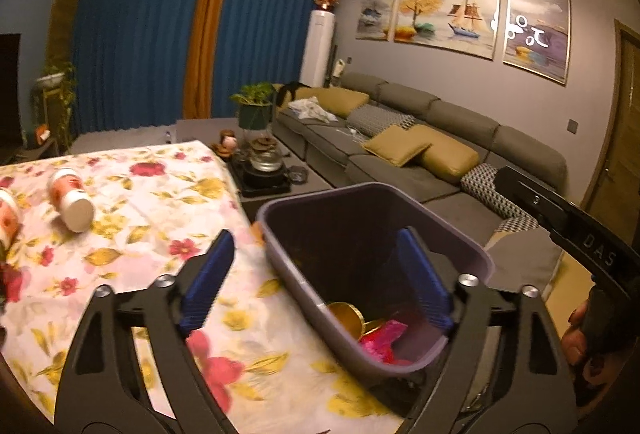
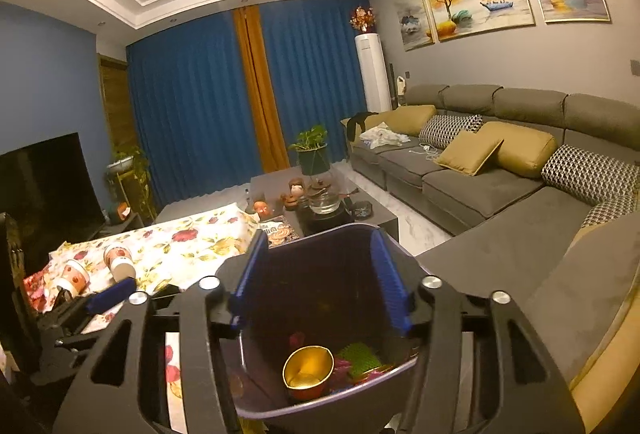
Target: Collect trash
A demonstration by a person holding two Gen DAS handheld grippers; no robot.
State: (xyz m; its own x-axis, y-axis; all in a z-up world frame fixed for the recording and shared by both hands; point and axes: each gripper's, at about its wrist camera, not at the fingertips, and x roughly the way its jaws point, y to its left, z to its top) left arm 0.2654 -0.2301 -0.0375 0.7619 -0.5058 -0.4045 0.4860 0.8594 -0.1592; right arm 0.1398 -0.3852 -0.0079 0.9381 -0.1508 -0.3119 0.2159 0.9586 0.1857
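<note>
A purple bin (image 1: 280, 262) stands against the right edge of a table with a flowered cloth (image 1: 160, 202). In it lie a gold-lined cup (image 1: 346, 318), a pink wrapper (image 1: 386, 342) and a green piece (image 2: 360, 360). My left gripper (image 1: 314, 238) is open and straddles the bin's left rim, holding nothing. My right gripper (image 2: 319, 238) hangs open over the bin (image 2: 320, 412) and the cup (image 2: 308, 370), also holding nothing. Two paper cups (image 1: 72, 200) (image 1: 8, 218) lie on their sides on the cloth, far left of both grippers.
A grey corner sofa (image 2: 500, 194) with cushions runs along the right, close behind the bin. A low coffee table (image 2: 320, 210) with a glass kettle and a potted plant stands beyond the table. A dark TV (image 2: 44, 186) is at the left. A hand (image 1: 576, 338) grips the right tool.
</note>
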